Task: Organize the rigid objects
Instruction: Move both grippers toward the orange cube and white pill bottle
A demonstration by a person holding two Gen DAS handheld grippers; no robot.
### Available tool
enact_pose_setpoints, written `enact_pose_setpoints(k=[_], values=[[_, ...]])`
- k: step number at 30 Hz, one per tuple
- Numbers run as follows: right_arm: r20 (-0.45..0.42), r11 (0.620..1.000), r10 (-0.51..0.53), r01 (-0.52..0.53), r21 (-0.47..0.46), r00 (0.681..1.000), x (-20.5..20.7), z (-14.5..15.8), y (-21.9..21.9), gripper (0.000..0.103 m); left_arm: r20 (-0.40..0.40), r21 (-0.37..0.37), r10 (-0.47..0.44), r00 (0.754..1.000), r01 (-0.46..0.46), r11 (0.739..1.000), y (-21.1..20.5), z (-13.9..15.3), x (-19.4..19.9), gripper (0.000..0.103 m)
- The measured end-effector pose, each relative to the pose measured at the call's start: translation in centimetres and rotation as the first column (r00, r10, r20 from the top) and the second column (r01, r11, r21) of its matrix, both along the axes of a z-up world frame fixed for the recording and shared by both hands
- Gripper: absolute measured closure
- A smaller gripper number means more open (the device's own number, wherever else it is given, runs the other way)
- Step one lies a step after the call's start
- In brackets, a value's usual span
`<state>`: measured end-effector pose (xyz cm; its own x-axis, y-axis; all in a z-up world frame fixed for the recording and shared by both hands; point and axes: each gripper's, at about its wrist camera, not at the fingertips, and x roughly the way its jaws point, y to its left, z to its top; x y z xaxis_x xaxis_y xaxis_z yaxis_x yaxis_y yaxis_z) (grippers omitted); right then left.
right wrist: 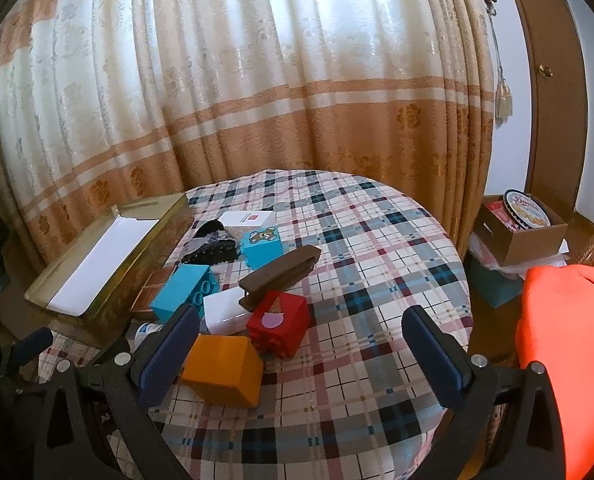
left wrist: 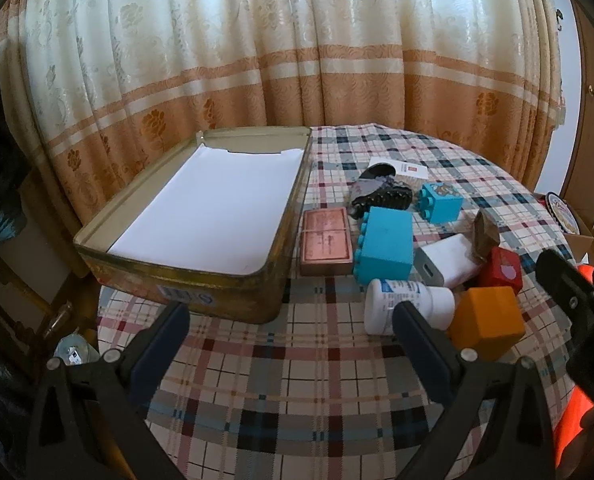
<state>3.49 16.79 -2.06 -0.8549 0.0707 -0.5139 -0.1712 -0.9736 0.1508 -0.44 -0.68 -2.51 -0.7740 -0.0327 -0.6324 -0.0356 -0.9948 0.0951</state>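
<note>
While both claws gape empty | tin [left wrist: 177,276] holds only white paper [left wrist: 213,208]

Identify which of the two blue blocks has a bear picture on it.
The smaller blue block, farther back by the white card; the longer blue block shows plain sides.

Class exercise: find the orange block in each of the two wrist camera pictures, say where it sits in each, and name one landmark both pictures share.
Left wrist view: the orange block sits lower right, just beyond the right fingertip, beside the white bottle.
Right wrist view: the orange block sits lower left of centre, by the left fingertip, in front of the red block.
Shared landmark: the open tin, lined with white paper.
</note>
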Motion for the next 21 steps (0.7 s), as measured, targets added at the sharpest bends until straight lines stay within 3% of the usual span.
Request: enact_pose_setpoints(k=[7, 10, 13, 21], values=[[0.053, 0.998, 0.056, -0.055, -0.018, 0.997, -0.7, -1.0, -0.7, 0.001, 0.010, -0.021, 0.011, 1.000, -0.011, 1.000, -0.1, -0.2, 0.0, 0.000], [0.084, 0.997, 0.080, -0.079, -0.017, 0.993, -1.2, -1.6, -1.2, 0.010, 0.024, -0.055, 0.053, 0.998, -0.052, 0.997, -0.6, -0.6, -0.4, 0.001], [0.130, 0.994, 0.111, -0.109, -0.023, 0.985, -1.8, -2.4, -1.7, 0.017, 0.041, -0.038, 0.086, 0.995, -0.084, 0.996, -1.6, -0.8, -0.5, 0.001], [0.132, 0.986, 0.161, -0.155, -0.056, 0.978, -1.8, -2.6, -2.2, 0.019, 0.032, -0.052, 0.078, 0.996, -0.076, 0.996, -1.3, -0.8, -0.2, 0.001]])
